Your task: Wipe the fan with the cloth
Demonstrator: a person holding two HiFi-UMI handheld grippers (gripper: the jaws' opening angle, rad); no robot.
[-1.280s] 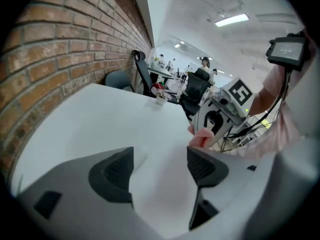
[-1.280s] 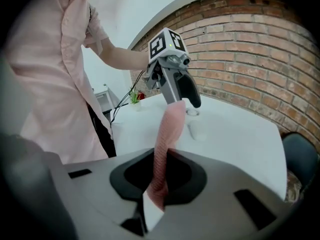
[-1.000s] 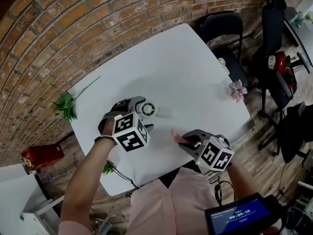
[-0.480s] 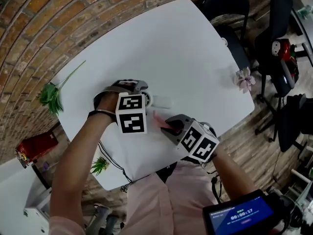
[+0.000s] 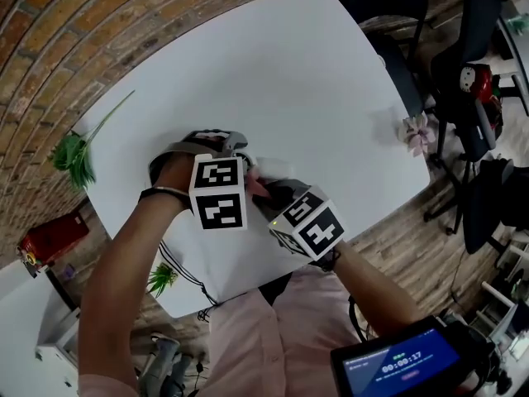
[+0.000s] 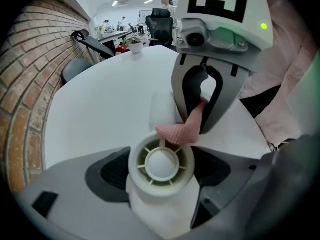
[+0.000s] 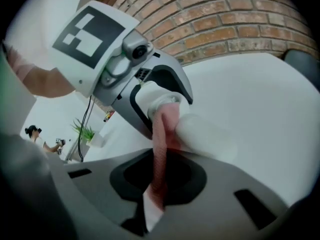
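A small white hand fan [image 6: 160, 164] lies on the white table [image 5: 314, 89], its round head between the jaws of my left gripper [image 6: 160, 176]. Those jaws have just been closing and their pads sit against the head. The fan's handle [image 6: 162, 109] points away across the table. My right gripper [image 7: 159, 184] is shut on a pink cloth [image 7: 161, 149], whose free end [image 6: 181, 132] rests on the rim of the fan's head. In the head view the two grippers [image 5: 235, 160] [image 5: 269, 190] meet at the table's near side, largely hiding the fan.
A green sprig [image 5: 70, 155] lies at the table's left edge and a pink flower [image 5: 416, 131] at its right edge. A black cable [image 5: 186, 273] and a small plant [image 5: 163, 278] are near the front corner. Dark chairs [image 5: 388, 7] stand behind, and a brick wall [image 5: 50, 31].
My right gripper has rolled and moved left with the cloth, from the table's front edge up to the fan. The left gripper has tipped down over the fan's head.
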